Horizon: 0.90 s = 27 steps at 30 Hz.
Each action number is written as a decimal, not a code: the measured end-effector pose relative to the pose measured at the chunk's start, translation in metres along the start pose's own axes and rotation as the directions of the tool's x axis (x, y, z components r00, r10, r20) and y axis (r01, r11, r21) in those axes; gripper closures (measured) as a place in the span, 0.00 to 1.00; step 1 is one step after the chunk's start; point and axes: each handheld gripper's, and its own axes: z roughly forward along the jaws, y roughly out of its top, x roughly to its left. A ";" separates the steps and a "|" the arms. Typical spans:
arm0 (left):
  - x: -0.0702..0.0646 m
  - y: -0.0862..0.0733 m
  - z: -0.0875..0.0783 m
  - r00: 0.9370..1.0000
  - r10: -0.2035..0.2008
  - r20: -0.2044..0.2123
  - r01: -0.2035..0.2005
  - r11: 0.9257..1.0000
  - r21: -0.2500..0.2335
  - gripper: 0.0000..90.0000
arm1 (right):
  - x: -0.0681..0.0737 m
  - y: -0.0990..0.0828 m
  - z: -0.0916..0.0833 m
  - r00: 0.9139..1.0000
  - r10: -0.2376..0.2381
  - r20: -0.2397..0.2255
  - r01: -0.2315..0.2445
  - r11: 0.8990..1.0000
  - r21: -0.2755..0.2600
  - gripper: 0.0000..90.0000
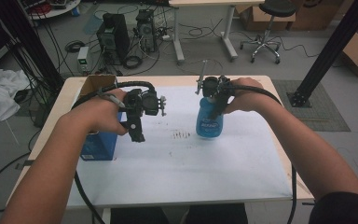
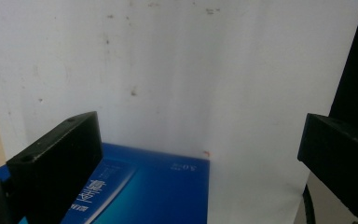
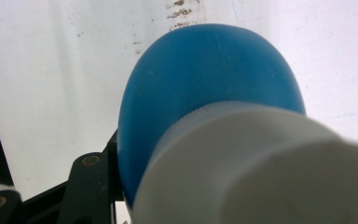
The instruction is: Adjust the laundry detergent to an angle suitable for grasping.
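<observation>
A blue plastic bottle (image 1: 209,122) with a white cap (image 3: 261,168) stands upright at the middle right of the white mat (image 1: 191,158). My right gripper (image 1: 216,100) comes down from above and is shut on the bottle's neck, so the blue body (image 3: 205,84) bulges just below its camera. I cannot tell whether the bottle's base touches the mat. At the left, my left gripper (image 1: 137,133) hangs open beside a dark blue carton (image 1: 98,144). Its jaws stand wide apart over the mat with nothing between them (image 2: 200,140), and the carton's top (image 2: 158,191) lies below them.
An open cardboard box (image 1: 95,84) sits at the table's back left corner behind the carton. Small dark smudges (image 1: 182,135) mark the mat's middle. Past the far edge, computer towers (image 1: 114,37), a stool (image 1: 265,32) and a black frame post (image 1: 331,51) stand on the floor.
</observation>
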 end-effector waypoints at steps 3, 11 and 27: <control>-0.001 0.000 -0.001 1.000 0.003 -0.001 -0.003 1.000 0.006 0.00 | 0.002 0.000 0.001 0.999 0.035 0.003 -0.035 0.999 -0.004 0.46; -0.004 0.000 -0.001 1.000 0.005 -0.009 -0.005 1.000 0.005 0.00 | 0.006 0.002 0.010 0.970 0.241 0.018 -0.241 0.970 0.001 0.46; -0.007 0.001 -0.002 1.000 0.005 -0.016 -0.005 1.000 0.002 0.00 | 0.009 -0.004 0.018 0.910 0.410 0.056 -0.409 0.912 -0.022 0.46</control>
